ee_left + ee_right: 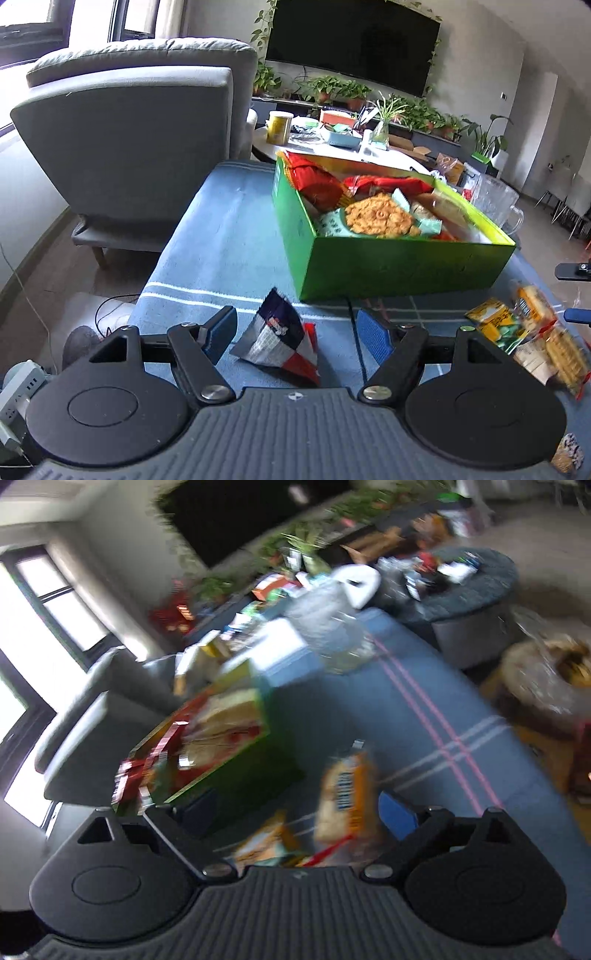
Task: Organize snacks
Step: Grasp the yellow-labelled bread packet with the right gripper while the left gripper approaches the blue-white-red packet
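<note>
**Clerk:** Green cardboard box (388, 266), lid off, standing on the blue striped tablecloth (221, 236). Contents: red packets, a mint-coloured wrapper, a round golden cracker pack on top.

**Checker:** Loose items on the cloth?

**Clerk:** One navy, white and red snack packet (280, 336), lying between the fingers of the left gripper (297, 334). Jaws stand wide apart; neither blue pad touches it. Near the box's front wall, not in it.

**Checker:** Right side?

**Clerk:** Small heap: an orange biscuit packet (347, 797), a yellow-and-green packet (266, 843) just beside it, clear-wrapped biscuits (561, 354) in the same pile. Right wrist view is badly blurred. The right gripper (295, 812) has its jaws parted; the orange packet sits between them, close against the blue pad. Whether that pad touches it, cannot tell.

**Checker:** Surroundings?

**Clerk:** Grey armchair (140, 140) behind the table, dark wall television (354, 44), potted plants (332, 86) beneath it, glass jug (498, 203) beyond the box.
</note>
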### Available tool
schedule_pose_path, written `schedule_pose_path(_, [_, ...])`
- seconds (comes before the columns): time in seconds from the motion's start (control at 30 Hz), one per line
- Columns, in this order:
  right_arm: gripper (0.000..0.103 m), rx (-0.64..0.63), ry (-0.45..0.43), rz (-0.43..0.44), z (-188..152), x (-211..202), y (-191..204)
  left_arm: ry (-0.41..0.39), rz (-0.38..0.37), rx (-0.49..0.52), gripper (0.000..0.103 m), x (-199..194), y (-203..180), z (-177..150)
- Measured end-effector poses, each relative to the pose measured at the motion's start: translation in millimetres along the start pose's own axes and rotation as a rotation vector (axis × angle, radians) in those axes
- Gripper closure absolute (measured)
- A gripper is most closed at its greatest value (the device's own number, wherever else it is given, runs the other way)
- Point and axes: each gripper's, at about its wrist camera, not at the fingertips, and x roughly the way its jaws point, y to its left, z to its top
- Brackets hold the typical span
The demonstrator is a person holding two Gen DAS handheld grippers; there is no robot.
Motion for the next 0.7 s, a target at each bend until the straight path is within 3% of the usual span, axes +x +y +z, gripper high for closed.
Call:
schedule_pose_path(0.33, [0.040,0.010,0.089,-0.088,2.6,48.8,-5.5,0.046,0.006,-0.006,0.034,19.6,-1.5,-7.9])
schedule_pose_path(0.63, [0.040,-0.154,0.100,-0.173,-12.4,56.1,13.4,0.052,0.008,-0.004,0.034,28.0,-4.0,-7.9])
schedule_pose_path(0.67, [0.041,-0.178,0.096,-0.202,-13.3,56.1,15.8,0.052,0.009,-0.003,0.034,28.0,-4.0,-8.0])
schedule_pose_path(0.7, [0.052,-0.198,0.094,-0.226,-13.9,55.8,17.3,0.051,0.008,-0.003,0.034,28.1,-4.1,-8.0])
